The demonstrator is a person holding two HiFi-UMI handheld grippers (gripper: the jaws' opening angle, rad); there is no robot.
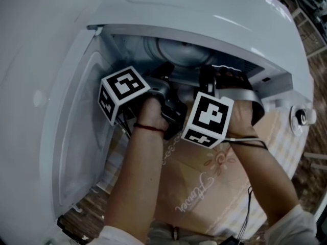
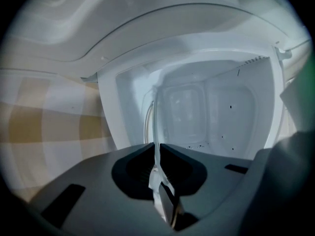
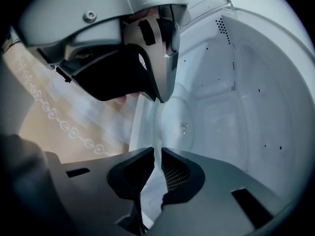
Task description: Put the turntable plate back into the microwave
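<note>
Cursive print on the beige cloth (image 1: 204,188) over the table, upside down, looks like "Flower"; heart-chain pattern alongside. Glossy white microwave (image 1: 204,14), rounded shell, door (image 1: 66,137) swung open at left. Clear round glass turntable plate (image 3: 182,117) at the cavity mouth, gripped by its thin rim: left hand-held gripper (image 2: 157,146) clamped on the edge, right hand-held gripper (image 3: 156,154) clamped just beside. Black specks on white cavity walls (image 3: 256,112).
</note>
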